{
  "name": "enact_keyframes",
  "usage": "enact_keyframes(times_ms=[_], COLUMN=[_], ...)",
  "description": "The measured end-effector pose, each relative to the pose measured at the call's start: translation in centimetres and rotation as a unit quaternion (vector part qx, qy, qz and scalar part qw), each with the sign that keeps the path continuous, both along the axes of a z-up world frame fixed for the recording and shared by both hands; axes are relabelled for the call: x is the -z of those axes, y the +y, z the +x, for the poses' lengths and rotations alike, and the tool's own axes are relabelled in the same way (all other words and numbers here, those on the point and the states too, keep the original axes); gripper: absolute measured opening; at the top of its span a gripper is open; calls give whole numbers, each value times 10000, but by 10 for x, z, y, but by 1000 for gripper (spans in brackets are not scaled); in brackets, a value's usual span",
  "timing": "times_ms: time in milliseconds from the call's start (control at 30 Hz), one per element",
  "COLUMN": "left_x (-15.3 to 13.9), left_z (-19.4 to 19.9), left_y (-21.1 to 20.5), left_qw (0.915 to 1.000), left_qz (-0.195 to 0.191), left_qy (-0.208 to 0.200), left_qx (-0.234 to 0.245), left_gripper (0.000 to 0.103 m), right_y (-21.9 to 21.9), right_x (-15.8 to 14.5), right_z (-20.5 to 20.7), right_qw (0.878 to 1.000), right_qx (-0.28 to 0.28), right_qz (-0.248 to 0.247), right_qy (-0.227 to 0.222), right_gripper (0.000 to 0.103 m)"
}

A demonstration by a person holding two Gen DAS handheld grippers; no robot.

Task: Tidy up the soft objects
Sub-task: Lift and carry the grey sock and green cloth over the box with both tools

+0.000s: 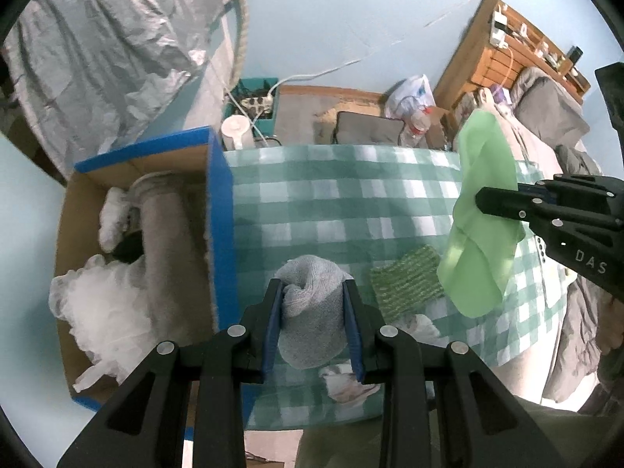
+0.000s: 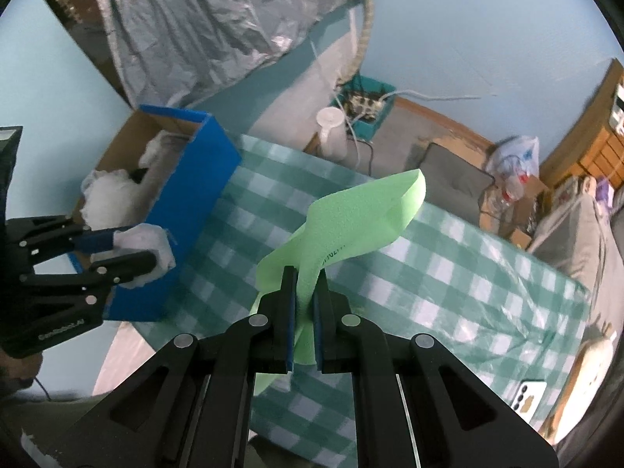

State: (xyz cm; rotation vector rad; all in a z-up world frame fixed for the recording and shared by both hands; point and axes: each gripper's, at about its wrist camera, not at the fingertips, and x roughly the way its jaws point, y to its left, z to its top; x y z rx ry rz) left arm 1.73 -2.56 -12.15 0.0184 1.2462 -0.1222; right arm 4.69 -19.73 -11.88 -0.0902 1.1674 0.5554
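Observation:
My left gripper (image 1: 312, 288) is shut on a grey knitted cloth (image 1: 312, 312), held above the checked table close to the blue cardboard box (image 1: 220, 210). It also shows in the right wrist view (image 2: 156, 257), holding the pale cloth (image 2: 150, 240) by the box's blue wall (image 2: 195, 202). My right gripper (image 2: 305, 277) is shut on a light green foam sheet (image 2: 351, 226), lifted above the table. In the left wrist view that gripper (image 1: 483, 199) holds the green sheet (image 1: 479, 226) at the right.
The box holds white plastic wrap (image 1: 101, 308) and a grey roll (image 1: 163, 226). A green knitted pad (image 1: 405, 277) and crumpled white scraps (image 1: 347, 382) lie on the green checked tablecloth (image 1: 331, 202). A phone (image 2: 530, 394) lies near the table's right edge.

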Motion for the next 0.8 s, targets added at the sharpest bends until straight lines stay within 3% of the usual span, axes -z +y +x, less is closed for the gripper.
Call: enact_keyframes(times_ms=[800], left_x=[-24], left_z=[5], left_y=[105], left_qw=[9954], left_qz=[255], left_qy=[-350], left_qx=[-855], left_gripper=[30], right_y=[123], right_x=[-37], right_z=[13], right_qw=[9943], right_qx=[-950], right_qz=[429], right_qy=[-236], right_gripper=[7])
